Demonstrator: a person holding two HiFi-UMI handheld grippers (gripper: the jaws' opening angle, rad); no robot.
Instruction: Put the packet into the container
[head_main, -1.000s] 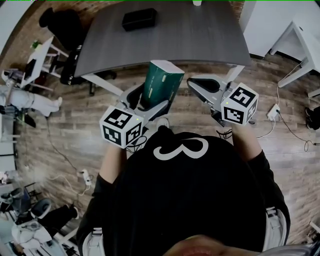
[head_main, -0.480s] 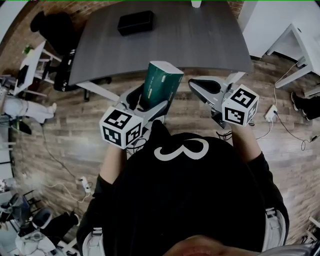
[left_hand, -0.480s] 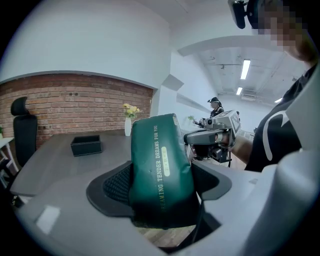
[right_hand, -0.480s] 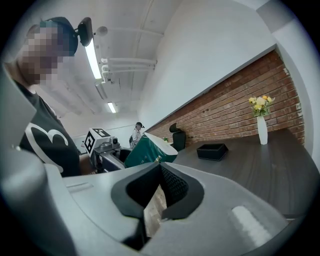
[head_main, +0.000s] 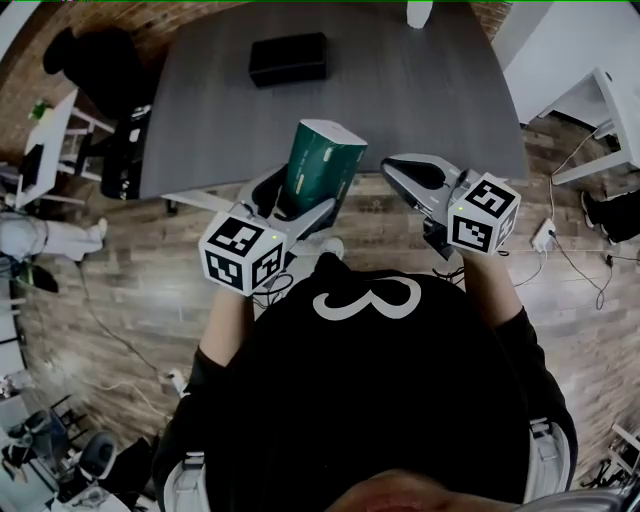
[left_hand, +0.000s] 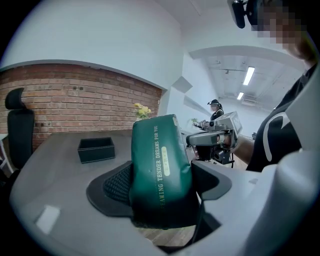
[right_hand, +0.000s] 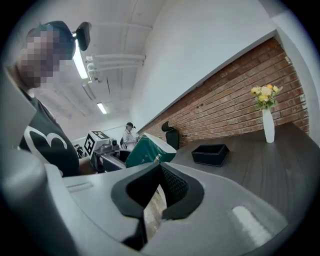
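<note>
A dark green packet (head_main: 322, 165) stands upright between the jaws of my left gripper (head_main: 300, 205), which is shut on its lower part. The left gripper view shows the packet (left_hand: 159, 172) filling the gap of the left gripper (left_hand: 160, 187), print down its side. The black open container (head_main: 288, 58) sits far back on the grey table (head_main: 420, 90), well beyond the packet; it also shows as a container (left_hand: 96, 149) and a container (right_hand: 210, 154). My right gripper (head_main: 408, 172) hovers to the right of the packet at the table's near edge. The right gripper (right_hand: 161, 167) is shut and holds nothing.
A white vase of yellow flowers (right_hand: 268, 125) stands at the table's far right. A black office chair (head_main: 90, 50) is left of the table, a white desk (head_main: 600, 100) to the right. A power strip (head_main: 545, 235) and cables lie on the wooden floor. A person (left_hand: 215, 110) stands far off.
The table and container have come nearer in the head view; the packet and right gripper now overlap the table's front edge. Both grippers keep their hold and pose.
</note>
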